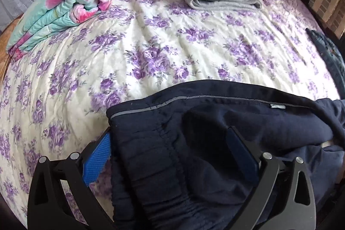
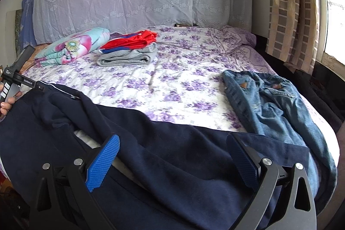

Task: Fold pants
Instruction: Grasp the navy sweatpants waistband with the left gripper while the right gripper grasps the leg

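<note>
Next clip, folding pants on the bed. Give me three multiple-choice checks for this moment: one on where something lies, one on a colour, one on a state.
1. Where is the red and blue garment?
A. on the folded grey garment
B. on the blue jeans
C. under the floral quilt

2. What colour are the pants at the left hand-held gripper?
A. grey
B. navy
C. red

3. How stands the right hand-held gripper?
A. shut on the jeans
B. out of view
C. open over the navy pants

Key: A, it tops the grey stack; B, the waistband fabric is dark navy; C, its pads stand wide apart.
</note>
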`<state>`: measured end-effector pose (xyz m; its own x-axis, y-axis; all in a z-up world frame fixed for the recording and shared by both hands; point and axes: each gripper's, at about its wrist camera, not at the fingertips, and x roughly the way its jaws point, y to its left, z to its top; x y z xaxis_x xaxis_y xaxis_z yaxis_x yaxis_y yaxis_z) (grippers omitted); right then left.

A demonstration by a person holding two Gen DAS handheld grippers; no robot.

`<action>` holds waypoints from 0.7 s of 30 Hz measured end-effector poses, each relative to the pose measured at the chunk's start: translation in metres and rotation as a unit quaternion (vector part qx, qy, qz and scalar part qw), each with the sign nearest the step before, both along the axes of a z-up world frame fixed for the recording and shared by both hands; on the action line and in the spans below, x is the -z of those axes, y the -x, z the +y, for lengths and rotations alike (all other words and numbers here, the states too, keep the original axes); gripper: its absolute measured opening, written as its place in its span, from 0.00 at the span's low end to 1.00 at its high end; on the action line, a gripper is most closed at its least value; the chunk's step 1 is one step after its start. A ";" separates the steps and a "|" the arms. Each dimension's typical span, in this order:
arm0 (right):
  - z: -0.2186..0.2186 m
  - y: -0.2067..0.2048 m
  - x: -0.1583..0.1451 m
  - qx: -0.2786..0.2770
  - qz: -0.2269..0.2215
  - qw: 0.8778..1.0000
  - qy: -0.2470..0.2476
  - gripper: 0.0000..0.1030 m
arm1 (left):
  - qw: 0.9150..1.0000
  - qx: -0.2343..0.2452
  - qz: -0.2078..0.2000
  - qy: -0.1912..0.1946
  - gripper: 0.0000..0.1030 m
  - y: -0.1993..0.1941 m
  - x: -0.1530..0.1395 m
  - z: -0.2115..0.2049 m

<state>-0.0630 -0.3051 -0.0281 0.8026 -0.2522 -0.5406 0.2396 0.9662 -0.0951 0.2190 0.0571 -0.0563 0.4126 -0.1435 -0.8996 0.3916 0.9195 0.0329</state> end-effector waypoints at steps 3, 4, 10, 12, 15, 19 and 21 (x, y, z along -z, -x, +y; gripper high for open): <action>-0.038 0.018 -0.005 0.026 0.002 1.000 -0.009 0.97 | 1.000 0.006 -0.013 -0.018 0.60 0.012 0.004 -0.012; -0.048 0.025 -0.006 0.020 0.004 1.000 -0.016 0.97 | 1.000 0.012 -0.011 -0.012 0.50 0.018 0.002 -0.013; -0.030 0.043 0.001 -0.143 0.069 0.987 -0.002 0.97 | 0.997 0.025 -0.069 0.005 0.49 0.049 -0.021 -0.016; -0.011 0.039 0.010 -0.160 0.094 0.982 0.040 0.97 | 0.996 0.033 -0.076 0.013 0.50 0.048 -0.024 -0.018; 0.007 0.022 0.035 -0.175 0.134 0.973 0.074 0.97 | 0.998 0.020 -0.059 0.031 0.56 0.032 -0.013 -0.016; 0.003 0.003 0.045 -0.165 0.162 0.973 0.022 0.29 | 0.997 -0.038 -0.040 0.052 0.45 0.017 -0.006 0.000; 0.001 0.005 0.026 -0.175 0.139 0.975 0.012 0.10 | 0.994 -0.056 -0.069 0.061 0.44 0.026 -0.020 0.010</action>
<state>-0.0676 -0.3037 -0.0544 0.6651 -0.0040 -0.7467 -0.1430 0.9808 -0.1326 0.1929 0.0668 -0.0361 0.5506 -0.1949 -0.8117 0.2865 0.9574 -0.0356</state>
